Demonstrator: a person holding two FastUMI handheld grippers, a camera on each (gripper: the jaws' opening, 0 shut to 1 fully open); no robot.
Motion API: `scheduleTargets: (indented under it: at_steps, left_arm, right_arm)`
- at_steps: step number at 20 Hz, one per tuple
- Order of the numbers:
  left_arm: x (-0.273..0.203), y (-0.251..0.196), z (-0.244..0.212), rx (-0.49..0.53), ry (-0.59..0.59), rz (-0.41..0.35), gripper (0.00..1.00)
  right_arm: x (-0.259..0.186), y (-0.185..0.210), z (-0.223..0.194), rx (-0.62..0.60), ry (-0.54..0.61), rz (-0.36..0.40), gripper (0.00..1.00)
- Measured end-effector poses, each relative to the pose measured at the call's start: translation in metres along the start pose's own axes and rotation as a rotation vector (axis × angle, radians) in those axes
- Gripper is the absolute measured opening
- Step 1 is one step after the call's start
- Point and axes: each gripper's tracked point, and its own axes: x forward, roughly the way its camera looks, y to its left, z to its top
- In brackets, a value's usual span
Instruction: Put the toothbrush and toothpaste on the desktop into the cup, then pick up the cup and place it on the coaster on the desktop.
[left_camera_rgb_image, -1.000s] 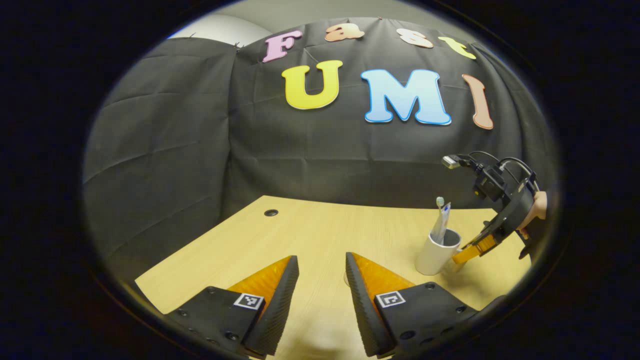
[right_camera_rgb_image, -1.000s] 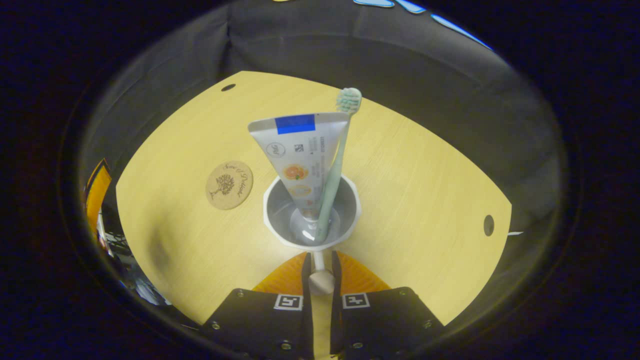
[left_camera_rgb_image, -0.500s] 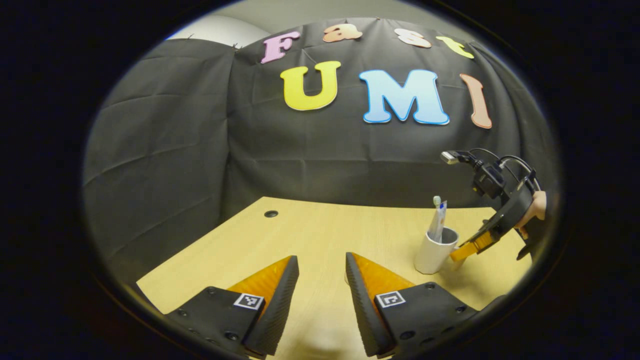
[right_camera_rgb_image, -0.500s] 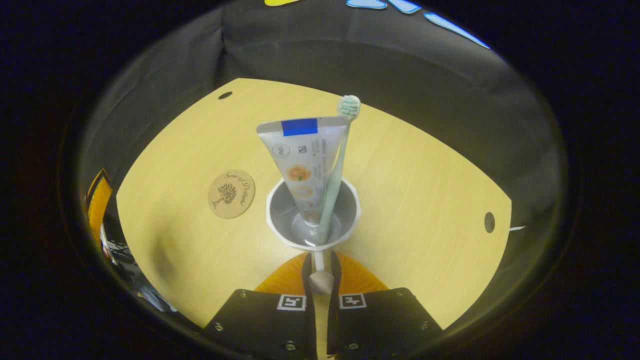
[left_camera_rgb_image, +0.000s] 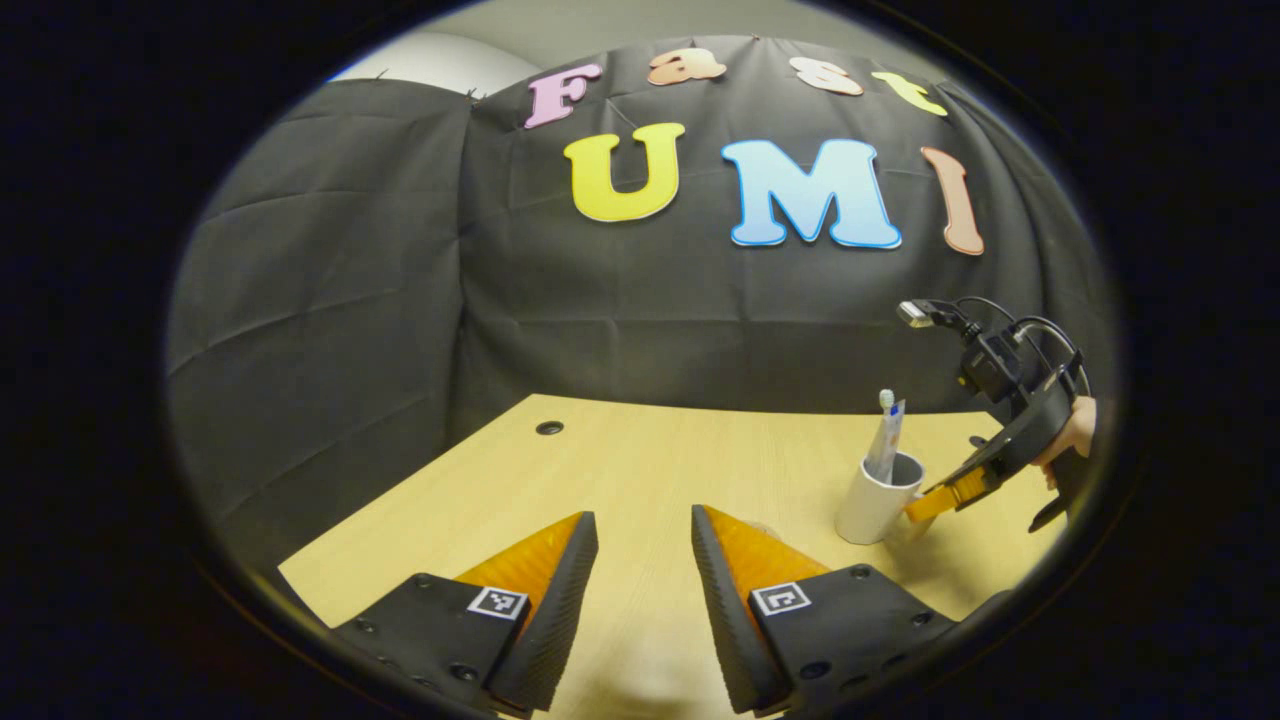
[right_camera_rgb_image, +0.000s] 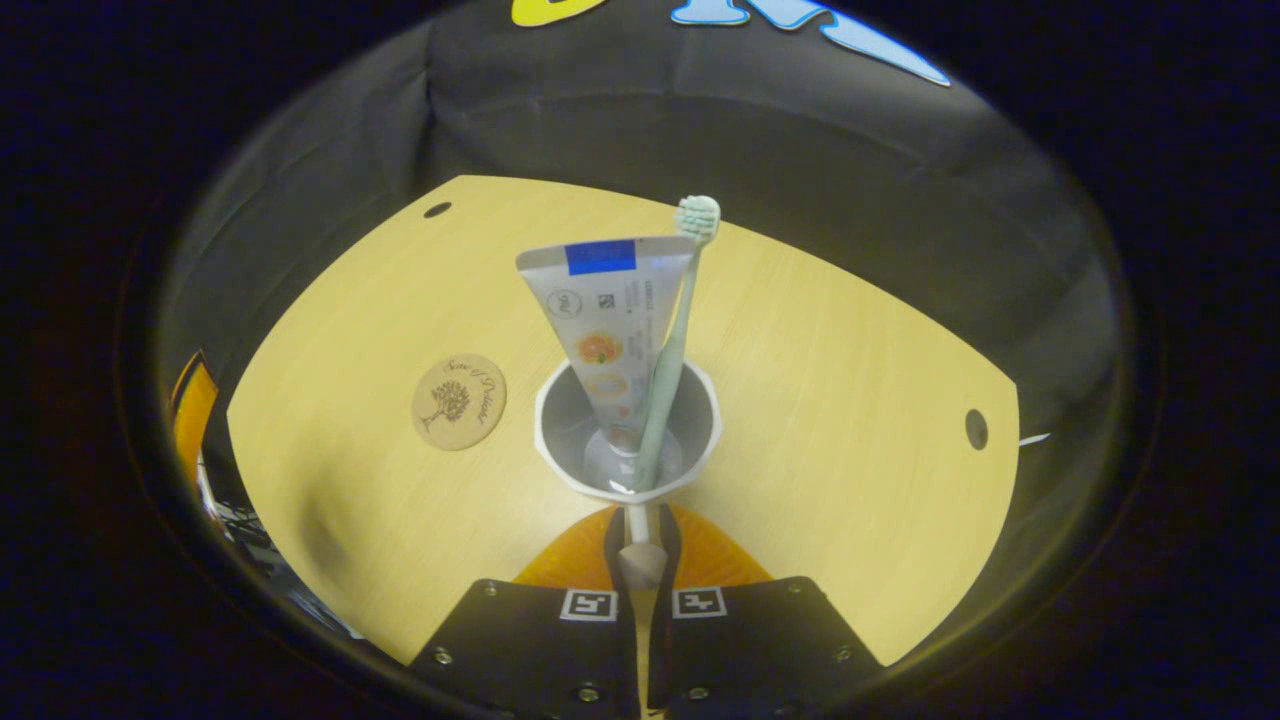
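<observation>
Beside the coaster (right_camera_rgb_image: 459, 401), the cup (right_camera_rgb_image: 627, 432) carries toothpaste (right_camera_rgb_image: 603, 320) and toothbrush (right_camera_rgb_image: 672, 340); right gripper (right_camera_rgb_image: 641, 535) pinches its handle for carrying, while left gripper (left_camera_rgb_image: 643, 560) waits, jaws apart.

Desktop (right_camera_rgb_image: 820, 400): pale wood-grain surface, smooth, low sheen.
Cup (right_camera_rgb_image: 700, 440): white, smooth and glossy, ceramic or hard plastic, cannot tell which; grey-looking inside.
Toothpaste (right_camera_rgb_image: 600, 310): soft plastic tube, silvery satin finish, printed.
Toothbrush (right_camera_rgb_image: 668, 350): pale green plastic handle, smooth; bristled head.
Coaster (right_camera_rgb_image: 459, 401): round, matt, cork-like, dark print.
Booth wall (left_camera_rgb_image: 400, 280): black cloth, matt, creased.
Left gripper (left_camera_rgb_image: 640, 590): fingers (left_camera_rgb_image: 545, 620) with ribbed, matt inner faces.
</observation>
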Motion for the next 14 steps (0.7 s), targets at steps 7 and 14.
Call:
scheduleTargets:
  at_steps: [7,14]
  left_arm:
    - [-0.006,0.002,0.002,0.004,-0.005,-0.005,0.66]
    - [-0.015,0.025,0.002,0.004,-0.006,0.019,0.67]
  right_arm:
    - [-0.007,0.015,0.012,0.009,-0.026,0.024,0.05]
    - [-0.011,0.016,0.019,-0.040,-0.035,0.077,0.05]
